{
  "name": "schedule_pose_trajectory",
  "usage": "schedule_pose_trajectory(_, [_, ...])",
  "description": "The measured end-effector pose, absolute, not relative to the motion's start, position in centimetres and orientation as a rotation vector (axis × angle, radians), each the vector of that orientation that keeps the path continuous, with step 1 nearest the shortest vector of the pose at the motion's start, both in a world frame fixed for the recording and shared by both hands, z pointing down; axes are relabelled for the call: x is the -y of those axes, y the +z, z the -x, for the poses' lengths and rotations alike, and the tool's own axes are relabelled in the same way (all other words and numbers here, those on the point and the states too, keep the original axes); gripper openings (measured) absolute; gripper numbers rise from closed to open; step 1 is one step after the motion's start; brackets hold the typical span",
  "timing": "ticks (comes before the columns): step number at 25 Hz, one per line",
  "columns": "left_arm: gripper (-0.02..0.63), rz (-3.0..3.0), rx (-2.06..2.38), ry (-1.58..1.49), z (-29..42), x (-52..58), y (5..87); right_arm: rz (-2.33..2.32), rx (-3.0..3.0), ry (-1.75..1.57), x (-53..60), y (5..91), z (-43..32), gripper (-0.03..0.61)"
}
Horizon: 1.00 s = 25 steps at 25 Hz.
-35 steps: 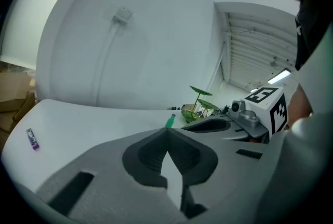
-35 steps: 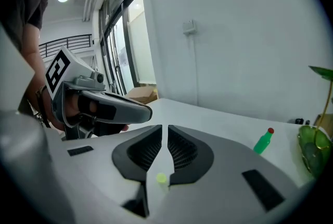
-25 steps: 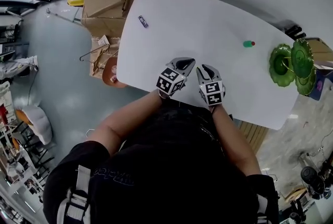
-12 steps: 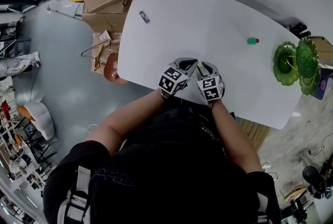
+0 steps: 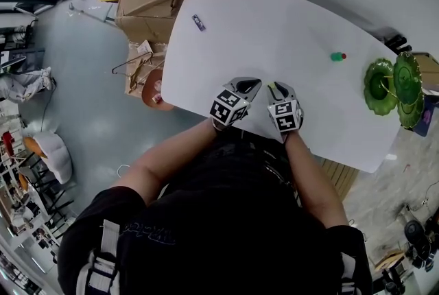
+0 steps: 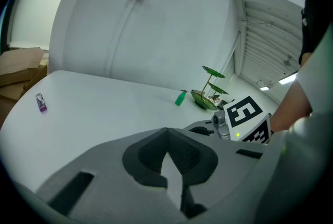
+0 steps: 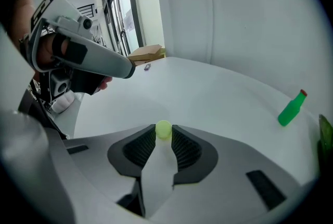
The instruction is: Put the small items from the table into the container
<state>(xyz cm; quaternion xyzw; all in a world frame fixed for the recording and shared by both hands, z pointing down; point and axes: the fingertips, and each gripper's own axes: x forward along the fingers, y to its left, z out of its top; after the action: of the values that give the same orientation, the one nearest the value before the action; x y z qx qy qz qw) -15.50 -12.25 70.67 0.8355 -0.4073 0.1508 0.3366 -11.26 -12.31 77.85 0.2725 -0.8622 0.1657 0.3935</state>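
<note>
Head view: a small purple item (image 5: 198,22) lies farthest from the green tiered dish (image 5: 381,86). Well short of the dish, the left hand-held gripper (image 5: 247,86) has its jaws together on nothing, and the right hand-held gripper (image 5: 276,90) clamps a yellow-green ball (image 7: 163,129). A green bottle (image 5: 337,56) lies near the dish. Likely next: carry the ball across open table (image 5: 274,19) to the dish, at the table's end.

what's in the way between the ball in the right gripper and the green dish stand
Nothing visible. The right gripper grips the yellow-green ball, and bare table runs from it to the green dish stand. The green bottle lies to the far side of that line.
</note>
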Motion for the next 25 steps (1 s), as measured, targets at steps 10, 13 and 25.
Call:
schedule_pose_trajectory(10, [0.005,-2.316,1.096,0.243,19.1,12.7,62.1,-0.973,2.345,0.418,14.0,65.3,12.7,0.104])
schedule_pose_trajectory(13, [0.005,-2.366,1.113,0.143,20.6,13.1,57.0,-1.052,2.423,0.384,14.0,59.3,14.3,0.104])
schedule_pose_trajectory(25, [0.005,-2.624,1.09,-0.002,22.5,11.0,45.9,-1.28,2.595,0.266,11.3,45.7,17.7,0.104])
